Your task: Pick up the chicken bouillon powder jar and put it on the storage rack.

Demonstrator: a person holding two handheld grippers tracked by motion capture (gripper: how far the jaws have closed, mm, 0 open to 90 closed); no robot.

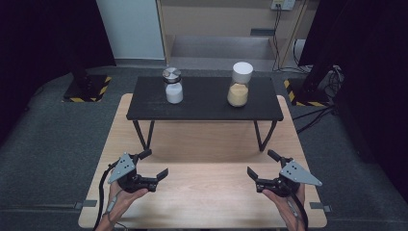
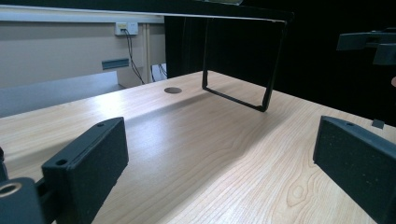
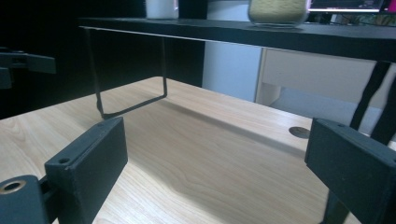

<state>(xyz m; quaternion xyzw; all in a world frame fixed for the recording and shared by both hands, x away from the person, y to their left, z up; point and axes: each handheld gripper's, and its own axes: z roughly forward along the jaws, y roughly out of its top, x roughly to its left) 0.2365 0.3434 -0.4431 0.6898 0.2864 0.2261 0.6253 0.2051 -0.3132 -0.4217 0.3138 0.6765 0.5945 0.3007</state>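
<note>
While both claws hang low over the desk's near edge, we hold nothing: the left claw (image 1: 155, 165) has its jaws wide apart with bare wood between them, and the right claw (image 1: 262, 164) stands just as wide, also empty. They sit near the desk's (image 1: 207, 192) left and right near corners, tips turned inward toward each other.

Nearest ahead of us are two jars on the black shelf (image 1: 204, 111) that spans the desk's far half. The white jar (image 1: 173, 85), with a metal cap, stands toward the shelf's left end; the tan jar (image 1: 239, 84), with a white cap, stands toward its right end. They are well apart from each other and from us.

Both jars stand upright, long axis vertical, caps pointing straight up.

To reach well, we judge that each claw should rise above the shelf's front edge before going forward, so the jaws don't strike it. We should come in level at the jar's body, jaws either side of the vertical axis, and close below the cap, since a high grip could tip it.
</note>
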